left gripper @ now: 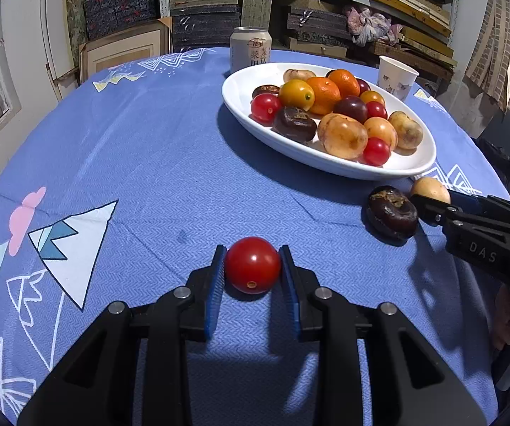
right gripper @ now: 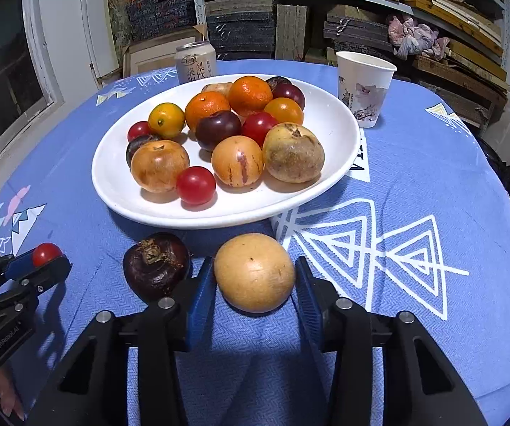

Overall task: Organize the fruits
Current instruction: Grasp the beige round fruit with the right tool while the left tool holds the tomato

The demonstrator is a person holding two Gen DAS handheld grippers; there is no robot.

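A red cherry tomato (left gripper: 252,266) rests on the blue tablecloth with my left gripper (left gripper: 252,257) shut on it, both blue pads touching its sides. In the right wrist view my right gripper (right gripper: 255,273) has a pale yellow round fruit (right gripper: 254,271) between its pads, and both pads meet its sides. A dark brown fruit (right gripper: 156,266) lies loose just left of it. Behind them a white oval plate (right gripper: 219,218) holds several fruits: oranges, tomatoes, dark plums and tan fruits. The left gripper (right gripper: 47,259) shows at the far left with its tomato.
A drink can (right gripper: 195,62) stands behind the plate and a paper cup (right gripper: 364,88) at its right. A hand shows at the lower left edge. Shelves of stacked boxes fill the background. The round table's edge curves near on both sides.
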